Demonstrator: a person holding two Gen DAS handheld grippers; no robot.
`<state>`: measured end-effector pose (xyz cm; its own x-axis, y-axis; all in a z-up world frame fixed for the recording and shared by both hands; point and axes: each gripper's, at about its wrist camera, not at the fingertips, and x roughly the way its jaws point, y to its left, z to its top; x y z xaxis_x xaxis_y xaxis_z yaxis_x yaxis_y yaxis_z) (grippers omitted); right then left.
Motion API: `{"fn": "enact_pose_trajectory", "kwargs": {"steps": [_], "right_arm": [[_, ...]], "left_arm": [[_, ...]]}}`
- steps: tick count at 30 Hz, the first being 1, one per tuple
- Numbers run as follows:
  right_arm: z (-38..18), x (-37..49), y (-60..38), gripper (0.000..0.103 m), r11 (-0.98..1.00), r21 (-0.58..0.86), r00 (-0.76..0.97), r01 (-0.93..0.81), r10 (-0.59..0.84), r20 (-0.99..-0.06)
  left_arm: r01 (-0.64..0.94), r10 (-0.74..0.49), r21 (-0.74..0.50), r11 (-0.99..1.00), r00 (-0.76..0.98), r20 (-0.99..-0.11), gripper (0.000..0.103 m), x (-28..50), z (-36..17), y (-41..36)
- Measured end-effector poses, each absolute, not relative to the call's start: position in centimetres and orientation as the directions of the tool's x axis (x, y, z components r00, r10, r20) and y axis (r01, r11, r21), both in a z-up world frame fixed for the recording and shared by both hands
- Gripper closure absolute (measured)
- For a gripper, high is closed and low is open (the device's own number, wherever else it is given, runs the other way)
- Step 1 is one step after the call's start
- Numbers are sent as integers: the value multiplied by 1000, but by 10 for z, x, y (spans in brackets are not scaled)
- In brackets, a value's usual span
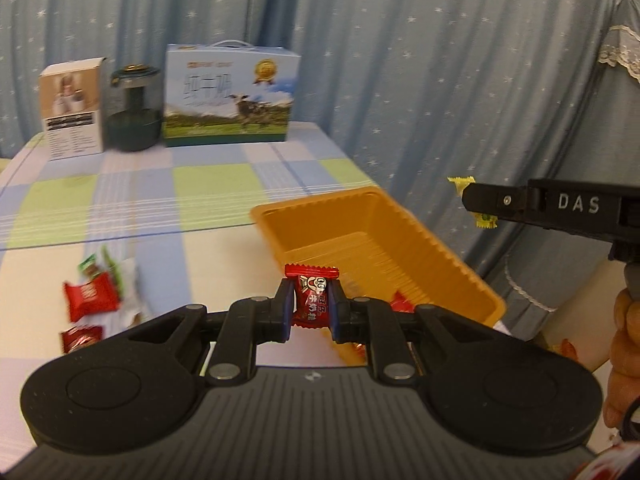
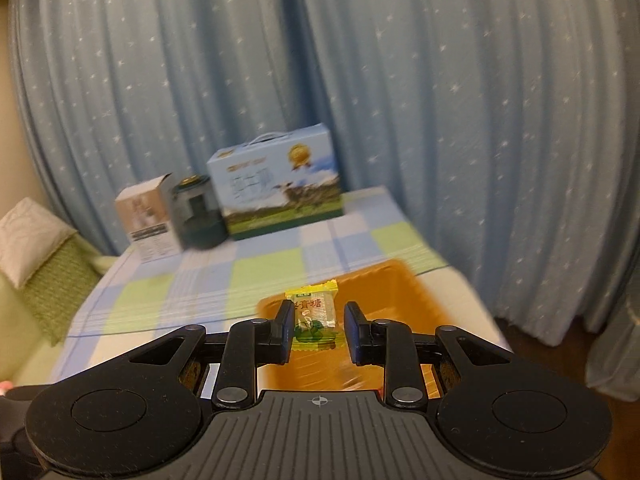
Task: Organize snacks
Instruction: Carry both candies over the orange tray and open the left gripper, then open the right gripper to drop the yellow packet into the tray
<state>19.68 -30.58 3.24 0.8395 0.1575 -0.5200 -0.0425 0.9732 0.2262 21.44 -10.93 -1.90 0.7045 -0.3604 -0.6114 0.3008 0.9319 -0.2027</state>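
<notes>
My left gripper (image 1: 312,292) is shut on a red wrapped candy (image 1: 312,306), held upright above the near end of the orange plastic tray (image 1: 360,236). The tray lies on the checked tablecloth by the table's right edge. My right gripper (image 1: 470,200) comes in from the right, above the tray's far corner, with yellow wrapper ends (image 1: 485,221) sticking out of it. In the right wrist view that gripper (image 2: 319,312) is shut on a yellow-green candy (image 2: 314,312) over the tray (image 2: 400,292). Loose red snack packets (image 1: 92,300) lie on the table at the left.
A blue milk carton box (image 1: 230,96), a dark green jar (image 1: 134,112) and a small white box (image 1: 74,108) stand along the table's far edge before a blue curtain. A person's hand (image 1: 624,360) holds the right gripper. A green sofa with a cushion (image 2: 24,240) sits left of the table.
</notes>
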Motion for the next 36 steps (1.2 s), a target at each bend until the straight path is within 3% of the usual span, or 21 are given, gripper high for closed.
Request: {"fn": "enact_pose_trajectory", "kwargs": {"steps": [15, 30, 32, 36], "right_arm": [[-19, 206, -343, 76, 990, 139, 782, 10, 79, -618], [-38, 216, -354, 76, 986, 164, 756, 24, 90, -649], [-39, 217, -354, 76, 985, 168, 754, 26, 91, -651], [-40, 217, -355, 76, 985, 173, 753, 28, 93, -652]], "left_arm": [[376, -442, -247, 893, 631, -638, 88, 243, -32, -155], [397, -462, -262, 879, 577, -674, 87, 263, -51, -174], [392, -453, -257, 884, 578, -679, 72, 266, -53, -174], [376, -443, -257, 890, 586, -678, 71, 263, -55, -167]]}}
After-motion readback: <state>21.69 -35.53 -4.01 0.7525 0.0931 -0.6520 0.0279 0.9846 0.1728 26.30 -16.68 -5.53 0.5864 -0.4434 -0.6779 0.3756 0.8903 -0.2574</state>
